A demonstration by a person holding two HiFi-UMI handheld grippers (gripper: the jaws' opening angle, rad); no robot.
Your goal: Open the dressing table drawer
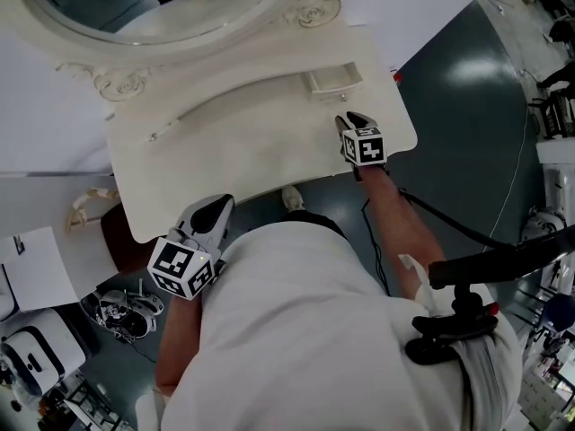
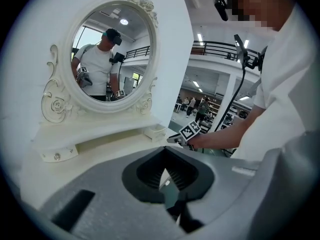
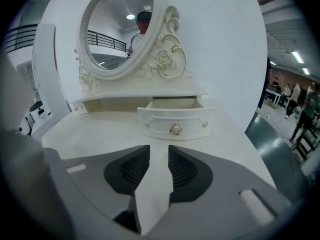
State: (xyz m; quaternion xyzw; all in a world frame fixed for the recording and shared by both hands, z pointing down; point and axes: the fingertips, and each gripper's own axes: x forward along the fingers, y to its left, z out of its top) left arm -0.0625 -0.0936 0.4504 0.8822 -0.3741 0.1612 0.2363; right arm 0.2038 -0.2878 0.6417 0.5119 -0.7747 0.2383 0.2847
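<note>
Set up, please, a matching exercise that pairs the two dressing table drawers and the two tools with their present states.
Things:
1. right drawer
2. left drawer
3. right tool
4. left tool

States:
A. jaws together
B. pulled out
C. jaws apart, nothing between them
D. pushed in

Pairs: 1-B; 2-D; 3-C; 4-A

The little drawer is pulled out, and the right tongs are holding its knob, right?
No. The drawer is pulled out, but the right tongs are not holding its knob: they stand open, short of it, with nothing between them. The right gripper view shows it.
</note>
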